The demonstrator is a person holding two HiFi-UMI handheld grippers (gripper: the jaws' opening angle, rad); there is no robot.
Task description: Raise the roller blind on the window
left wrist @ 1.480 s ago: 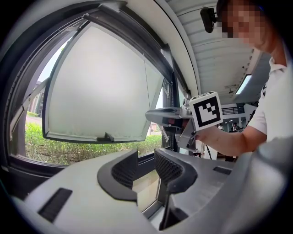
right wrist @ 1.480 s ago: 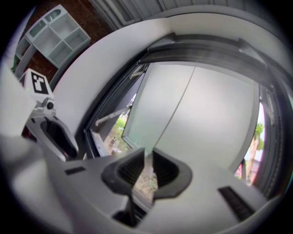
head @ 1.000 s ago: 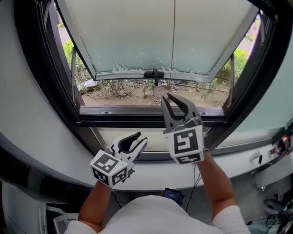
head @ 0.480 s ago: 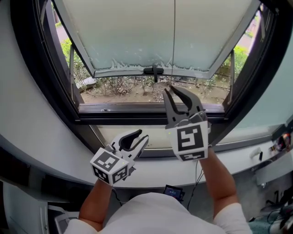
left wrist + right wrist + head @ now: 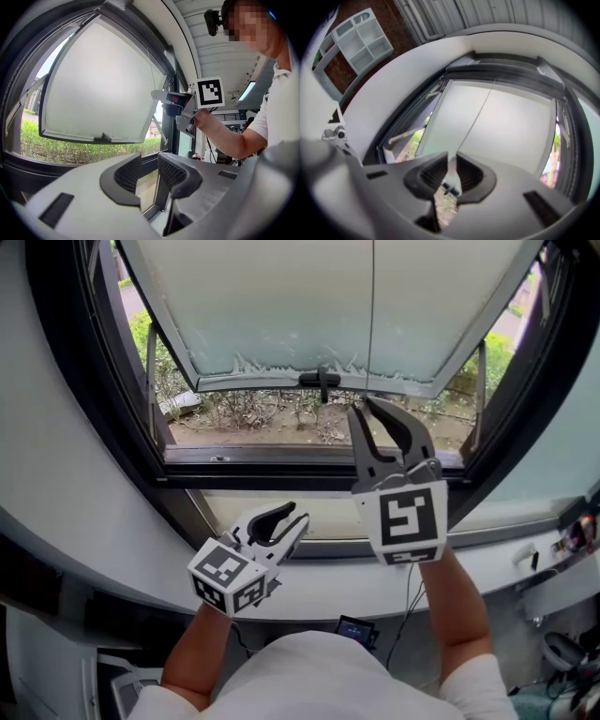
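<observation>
- White sheet (image 5: 281,296) fills the window (image 5: 309,470) down to the handle (image 5: 322,381), at 12 o'clock in the head view. Whether it is blind cloth or frosted pane, I cannot tell.
- Judging by that, raising looks barely started, with the whole pull left to do.
- Cord (image 5: 372,315) hangs at 12 o'clock of the right gripper (image 5: 364,409) and runs down to its gap; the jaws stand apart, not pinching it.
- Left gripper (image 5: 292,517), at 8 o'clock of the right, is released and holds nothing.
- Shelf (image 5: 361,42), at 10 o'clock in the right gripper view, has cubbies that look bare.
</observation>
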